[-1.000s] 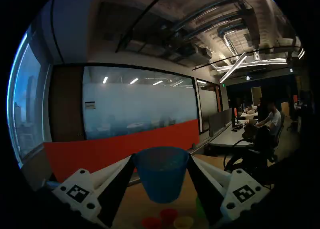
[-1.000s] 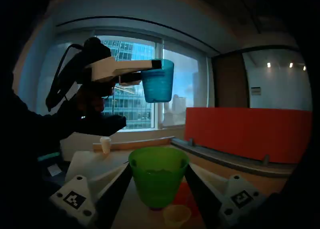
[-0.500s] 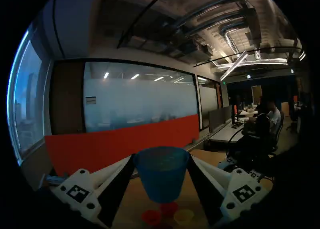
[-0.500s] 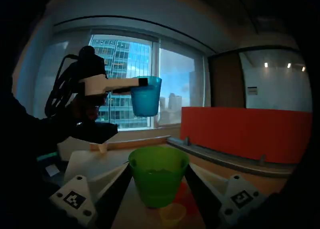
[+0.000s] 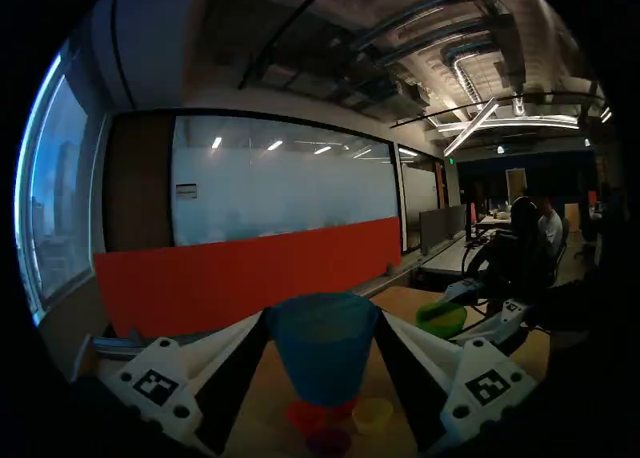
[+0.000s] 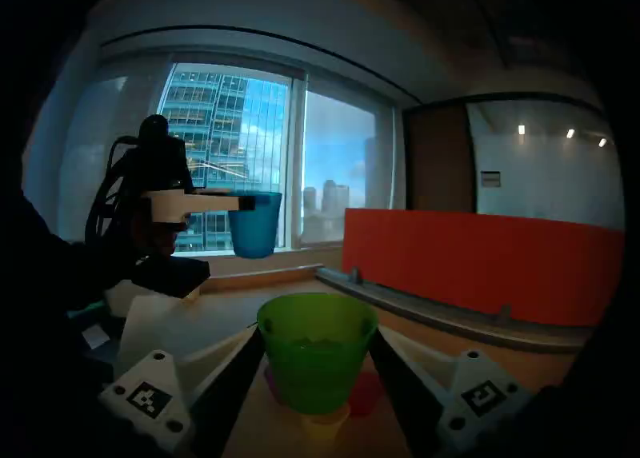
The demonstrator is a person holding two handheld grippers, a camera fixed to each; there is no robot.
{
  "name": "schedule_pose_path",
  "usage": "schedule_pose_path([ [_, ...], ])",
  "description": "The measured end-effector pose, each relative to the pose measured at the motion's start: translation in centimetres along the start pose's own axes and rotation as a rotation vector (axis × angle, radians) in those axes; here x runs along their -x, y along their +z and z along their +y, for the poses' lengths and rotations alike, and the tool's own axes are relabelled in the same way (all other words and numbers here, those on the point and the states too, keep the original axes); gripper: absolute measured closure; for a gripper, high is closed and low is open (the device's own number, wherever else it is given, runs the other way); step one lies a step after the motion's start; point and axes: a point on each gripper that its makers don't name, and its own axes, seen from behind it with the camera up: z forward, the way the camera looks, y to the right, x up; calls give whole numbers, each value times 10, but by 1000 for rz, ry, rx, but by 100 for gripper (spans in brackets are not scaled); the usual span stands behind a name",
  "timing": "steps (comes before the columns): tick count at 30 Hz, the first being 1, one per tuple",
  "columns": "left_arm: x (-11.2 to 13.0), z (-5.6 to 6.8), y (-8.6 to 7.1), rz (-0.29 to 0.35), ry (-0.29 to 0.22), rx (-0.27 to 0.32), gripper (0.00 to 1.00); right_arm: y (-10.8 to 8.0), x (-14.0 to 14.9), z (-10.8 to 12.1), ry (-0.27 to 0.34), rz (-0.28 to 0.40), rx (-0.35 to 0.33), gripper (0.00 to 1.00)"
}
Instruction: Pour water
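The blue cup (image 5: 324, 362) is held upright in the left gripper (image 5: 322, 324), whose two fingers are pressed against its opposite sides, and it is carried in the air above the worktop (image 5: 260, 414). The green cup (image 6: 318, 358) is clamped the same way in the right gripper (image 6: 318, 330), also upright and off the surface. In the right gripper view the blue cup is seen farther off to the left, well apart from the green one. A cluster of small cups (image 5: 372, 414), red, yellow and purple, stands on the worktop below.

The step in hand is judged to be the bringing together of the two cups before any tilt is begun. A darker band low in the green cup may be water, though this cannot be told for certain in the dim light, and the blue cup's contents cannot be made out. For a clean pour, the pouring cup's lip should be brought just above the other's mouth before it is tipped. The tilt should then be made slowly, with the receiving cup kept level and the grip on both kept firm.

No brand or writing can be read. Black-and-white marker squares (image 5: 156, 386) are carried on the gripper bodies, and a small sign (image 5: 186, 192) on the far wall is too small to be read.
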Motion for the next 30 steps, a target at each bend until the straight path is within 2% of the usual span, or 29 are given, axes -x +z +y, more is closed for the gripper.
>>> schedule_pose_path([
  [12,32,-8,-14,-35,-9,-24,11,-15,-4,15,3,-6,41,10],
  [30,85,-4,-31,-146,-3,-14,10,-19,10,13,-1,-60,25,10],
])
